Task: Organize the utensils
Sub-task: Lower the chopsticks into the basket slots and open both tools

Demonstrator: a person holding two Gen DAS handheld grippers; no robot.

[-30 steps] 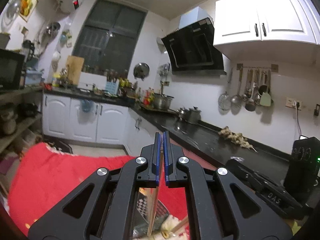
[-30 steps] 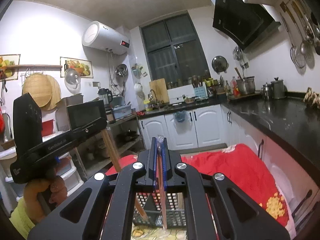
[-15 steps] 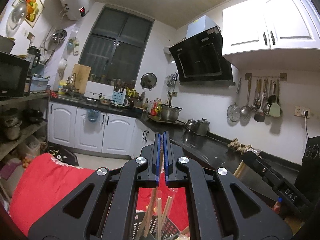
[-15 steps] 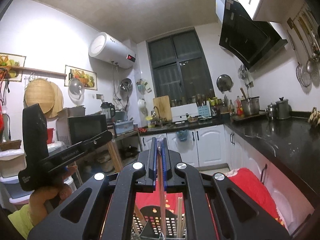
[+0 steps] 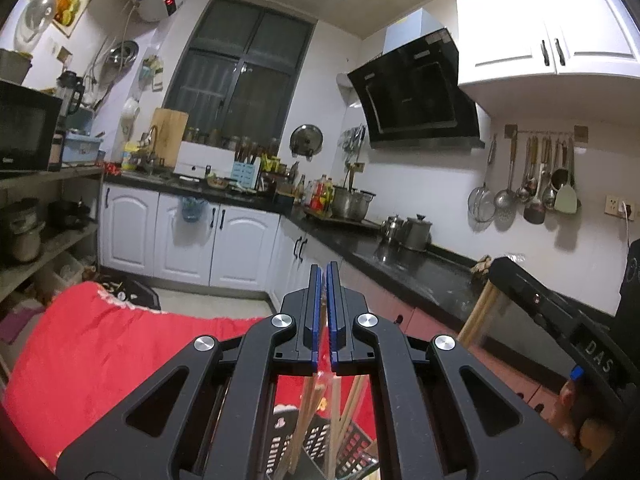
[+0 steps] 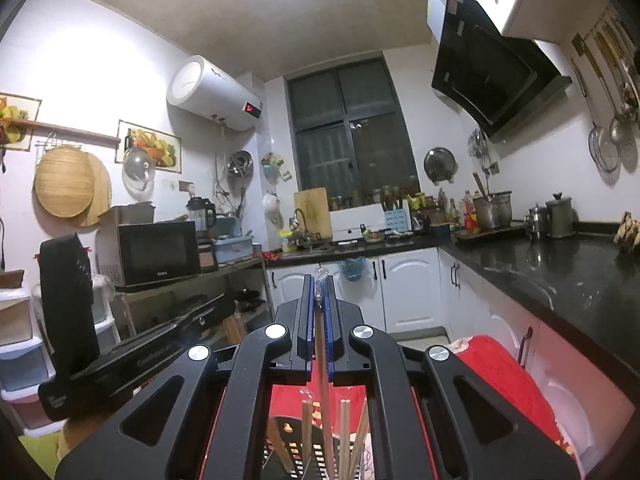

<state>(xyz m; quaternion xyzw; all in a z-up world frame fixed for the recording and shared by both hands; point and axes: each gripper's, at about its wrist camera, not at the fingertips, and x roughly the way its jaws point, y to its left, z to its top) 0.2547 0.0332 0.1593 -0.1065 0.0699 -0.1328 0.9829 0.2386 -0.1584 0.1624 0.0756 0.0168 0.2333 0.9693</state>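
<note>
Wooden chopstick (image 6: 320, 364) stayed pinched upright in my right gripper (image 6: 319, 312) to drop straight into the black slotted plastic holder (image 6: 304, 454), while my left gripper (image 5: 323, 312) hovered nearly closed, apparently empty.

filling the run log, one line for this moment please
left gripper: shut on left chopstick | right gripper: shut on right chopstick | basket: below both, other chopsticks inside

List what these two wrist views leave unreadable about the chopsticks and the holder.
- Black slotted utensil holder: its base is cut off by the bottom edge in both views.
- Wooden chopsticks: count unclear, gripper frame hides some.
- Left gripper: jaws nearly closed, whether they pinch anything cannot be told.
- Right gripper: grips one wrapped chopstick, lower end hidden.
</note>
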